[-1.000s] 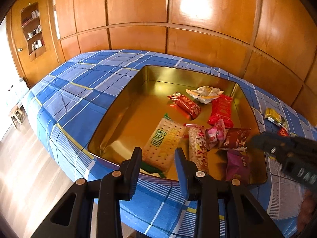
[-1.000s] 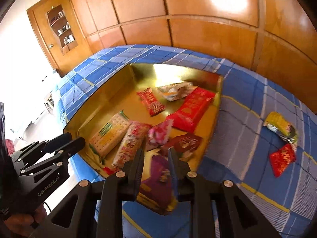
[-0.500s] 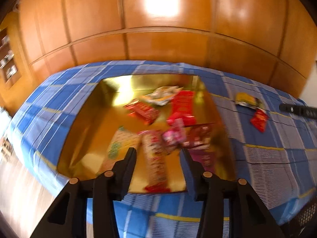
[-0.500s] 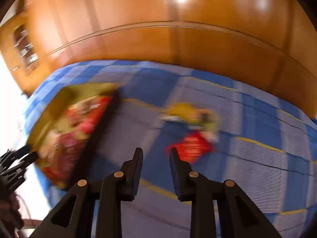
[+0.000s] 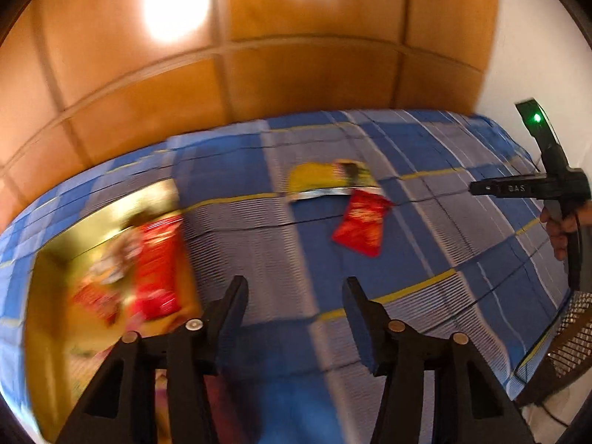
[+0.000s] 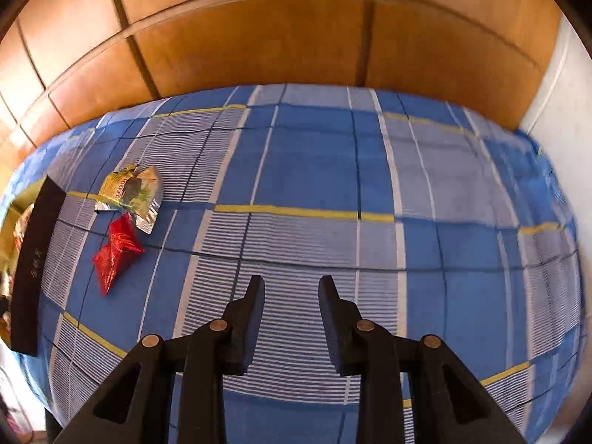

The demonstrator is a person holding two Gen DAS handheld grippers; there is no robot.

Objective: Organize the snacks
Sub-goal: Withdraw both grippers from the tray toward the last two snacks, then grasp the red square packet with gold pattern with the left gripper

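Observation:
A yellow packet [image 5: 325,179] and a red packet [image 5: 360,225] lie side by side on the blue checked cloth [image 5: 462,259], right of the gold tray [image 5: 40,296]. The tray holds several blurred snacks. My left gripper [image 5: 296,296] hovers over bare cloth short of the red packet, its jaws opening with nothing between them. My right gripper [image 6: 292,292] is over bare cloth further right. Its jaws are slightly apart, parting a little, and hold nothing. In the right wrist view the yellow packet [image 6: 129,192] and red packet [image 6: 116,251] lie far left.
Wood panelling runs behind the table. A white wall [image 5: 536,55] closes the right end. A wicker piece [image 5: 569,340] stands beyond the cloth's right corner. A hand [image 5: 555,229] holds the right gripper's handle at the right edge. The left gripper's finger [image 6: 33,259] shows at the far left.
Both views have swung right, from the tray to the loose packets and bare cloth. The right gripper no longer holds the purple packet. The left jaws have widened.

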